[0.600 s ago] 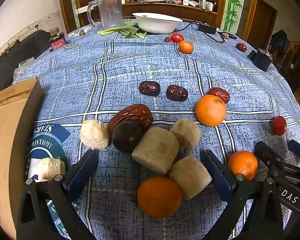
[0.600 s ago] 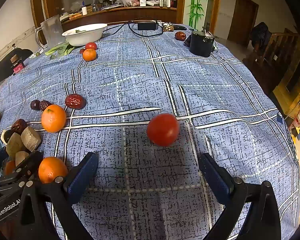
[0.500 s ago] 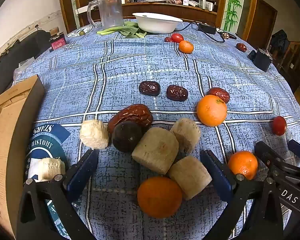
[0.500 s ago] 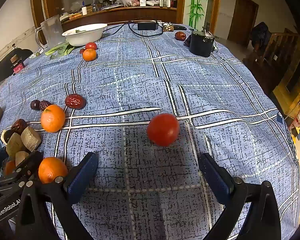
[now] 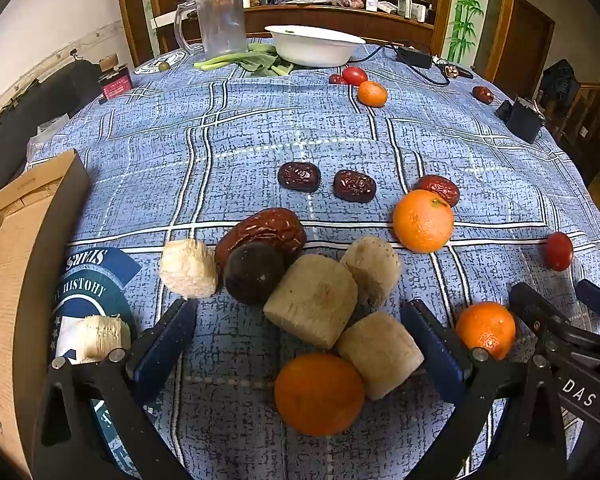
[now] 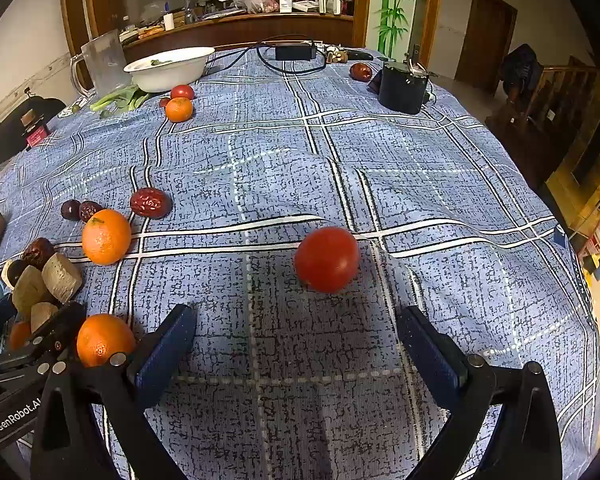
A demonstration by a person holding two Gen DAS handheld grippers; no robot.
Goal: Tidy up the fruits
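A: A dim room, a wooden counter at the back; in front, a table under a blue checked cloth [image 5: 260,128], fruit strewn over it, a cardboard box [image 5: 16,280] at the left edge of the left view.

B: And the tools?

A: The left gripper [image 5: 296,344] hangs with its jaws wide and nothing pressed, over a heap at lower centre; an orange [image 5: 319,394] and pale chunks [image 5: 311,299] lie between the pads; the right gripper [image 6: 296,344] is likewise spread and empty, a tomato [image 6: 326,259] just ahead of it at mid-frame.

B: So which step?

A: The very start, I judge; nothing sorted yet; each tool seems lined up on a first pick. Next, the right one would need to go forward and down until the pads flank the tomato, then close gently, as it is round and may roll; the left must single out one piece from a touching pile.

B: Counts?

A: In the left view: four oranges; five pale chunks, one [image 5: 100,338] apart at lower left; two tomatoes, one upper centre [image 5: 354,76], one far right; about six red dates [image 5: 260,232], though the small ones far off are hard to tell; one dark round fruit [image 5: 254,273]; one white bowl [image 5: 314,45] at top.
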